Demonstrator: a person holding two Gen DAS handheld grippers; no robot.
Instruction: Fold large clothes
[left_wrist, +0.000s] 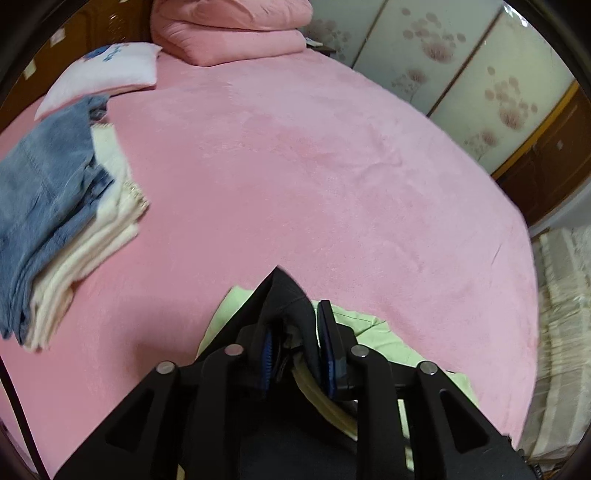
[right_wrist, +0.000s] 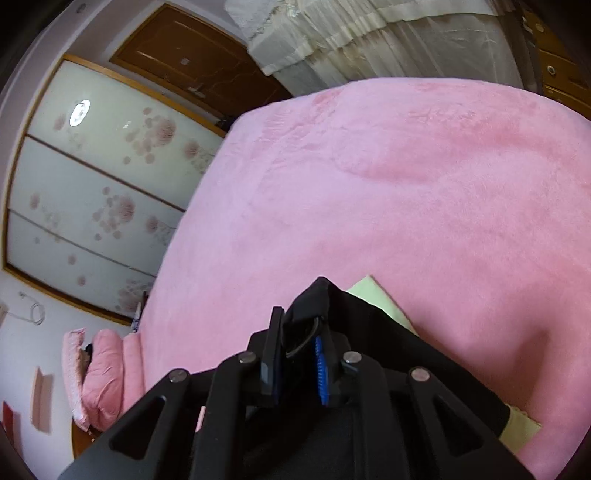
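Each hand carries a corner of a black garment (left_wrist: 284, 299) over the pink bed (left_wrist: 295, 166). The left gripper (left_wrist: 295, 339) is clenched on a bunched fold of the dark cloth, and the right gripper (right_wrist: 299, 343) is likewise clamped on a black fold (right_wrist: 314, 299) that pokes up between its pads. The rest of the garment hangs below and behind both tools, over a pale green cloth (left_wrist: 354, 325) lying on the bed near the front edge. The step in hand looks like carrying the two held corners across to lay or fold the garment, and doing it well probably means keeping both grips firm, holding the two corners level with each other so the edge between them stays taut, and lowering them together onto the open pink surface so that no crease gets trapped underneath. Letting one corner lead would likely skew the fold. The left wrist view alone shows a stack of folded clothes (left_wrist: 66, 221), blue denim lying on cream cloth, at the left side of the bed, along with a white pillow (left_wrist: 107, 77) and a folded pink blanket (left_wrist: 236, 29) at the far end. The right wrist view shows instead the curtain (right_wrist: 369, 33) beyond the bed, a brown door (right_wrist: 192, 55) and the flowered sliding panels (right_wrist: 92, 184) seen more fully, and a sharp corner of the green cloth (right_wrist: 373, 291) beside the black fabric.
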